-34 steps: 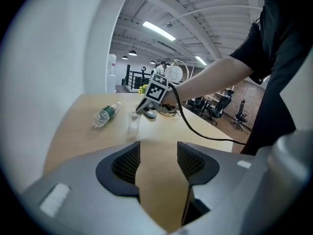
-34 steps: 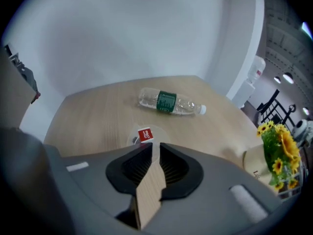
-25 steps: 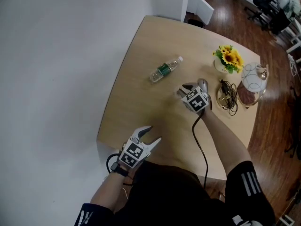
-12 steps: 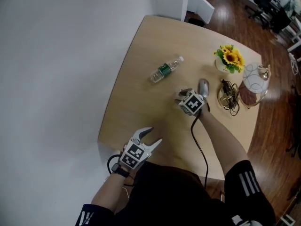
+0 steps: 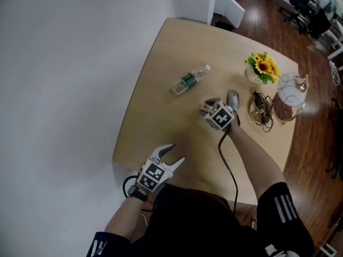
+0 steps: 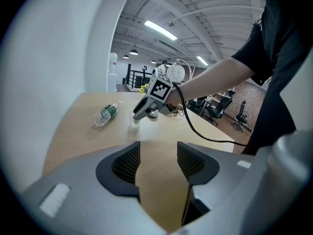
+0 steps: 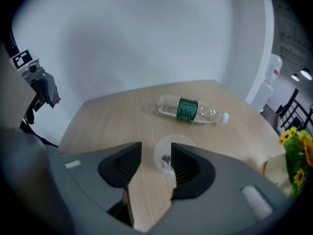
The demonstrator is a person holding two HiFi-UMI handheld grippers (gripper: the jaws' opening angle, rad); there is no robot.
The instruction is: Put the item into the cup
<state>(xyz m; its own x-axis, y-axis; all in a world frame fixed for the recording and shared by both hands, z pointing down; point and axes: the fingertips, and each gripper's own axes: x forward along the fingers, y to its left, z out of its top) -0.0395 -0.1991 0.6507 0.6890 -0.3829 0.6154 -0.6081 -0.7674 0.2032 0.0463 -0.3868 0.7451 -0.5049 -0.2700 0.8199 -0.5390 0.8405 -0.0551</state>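
Spanning most of the head view, light wooden table (image 5: 161,90). Left gripper (image 5: 172,153) hangs at the near left edge, jaws released, only bare tabletop between them. Right gripper (image 5: 209,105) is mid-table, angled down; its jaws have just been opening and stand wide, grasping nothing. Plastic bottle (image 5: 189,79) lies on its side farther out. Clear cup (image 7: 168,148) stands upright at the right gripper's tips, partly behind one jaw. Small dark item (image 7: 166,159) sits inside the cup.
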